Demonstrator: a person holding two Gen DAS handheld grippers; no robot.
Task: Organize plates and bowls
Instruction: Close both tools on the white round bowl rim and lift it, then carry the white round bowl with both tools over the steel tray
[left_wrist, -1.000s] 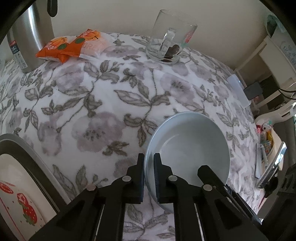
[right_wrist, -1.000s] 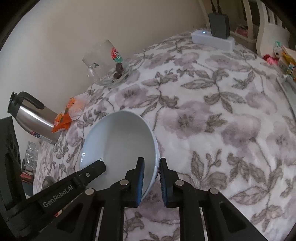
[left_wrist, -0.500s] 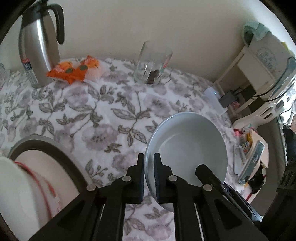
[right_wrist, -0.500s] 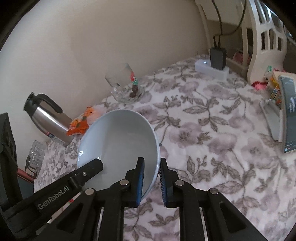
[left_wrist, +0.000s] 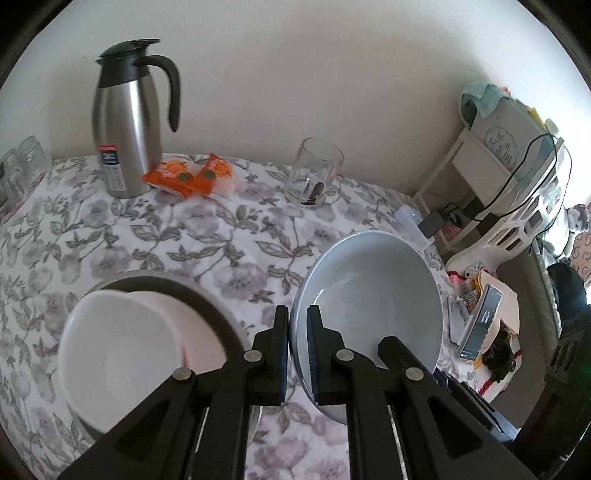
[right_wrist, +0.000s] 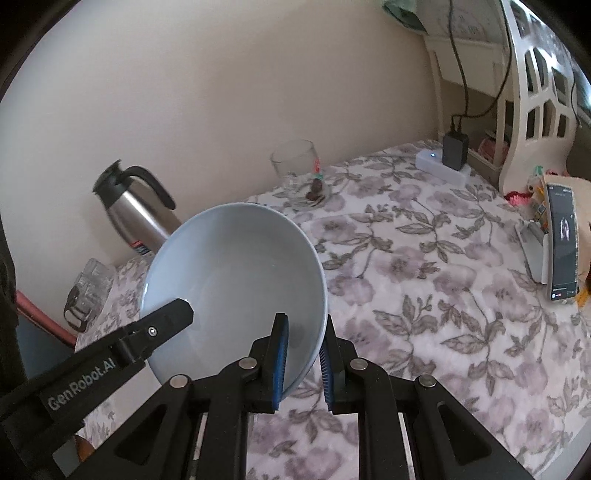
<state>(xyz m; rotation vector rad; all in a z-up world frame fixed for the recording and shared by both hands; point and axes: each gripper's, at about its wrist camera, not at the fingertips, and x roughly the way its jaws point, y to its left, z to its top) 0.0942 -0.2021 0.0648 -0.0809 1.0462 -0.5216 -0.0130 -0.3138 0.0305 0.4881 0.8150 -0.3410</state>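
Note:
A pale blue bowl hangs tilted above the floral tablecloth, held by both grippers. My left gripper is shut on the bowl's left rim, one pad inside and one outside. My right gripper is shut on the opposite rim of the same bowl. One black finger of the left gripper shows across the bowl in the right wrist view. On the table to the lower left, a white bowl sits on a pale plate inside a wide grey plate.
Along the back wall stand a steel jug, orange snack packets and a glass mug. Small glasses sit at the far left. A phone, a charger and a white chair crowd the right edge.
Both grippers have risen with the blue bowl held between them, well off the cloth. The stacked plates with the white bowl have come fully into view at the lower left.

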